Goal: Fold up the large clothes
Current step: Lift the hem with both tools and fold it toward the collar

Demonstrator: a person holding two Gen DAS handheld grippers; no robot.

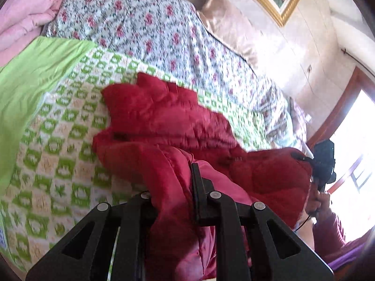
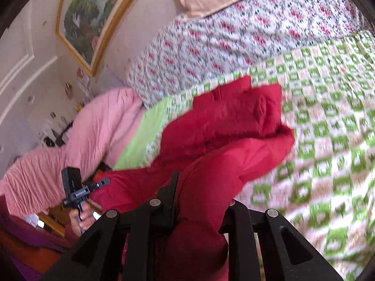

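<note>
A red padded jacket (image 1: 178,126) lies partly on the green-and-white checked bedspread (image 1: 58,145), its near part lifted. My left gripper (image 1: 175,182) is shut on a fold of the jacket; one finger (image 1: 196,182) shows, the other is hidden by cloth. In the right wrist view the jacket (image 2: 229,121) rises toward the camera. My right gripper (image 2: 199,199) is shut on another fold; one finger (image 2: 170,199) shows. Each gripper shows in the other's view, the right one (image 1: 324,164) and the left one (image 2: 75,187), both hand-held at the jacket's ends.
A floral quilt (image 1: 152,28) and a beige pillow (image 1: 225,18) lie at the head of the bed. A pink blanket (image 2: 89,135) is bunched at one side. A gold-framed picture (image 2: 93,18) hangs on the wall. A bright window (image 1: 351,145) is to the right.
</note>
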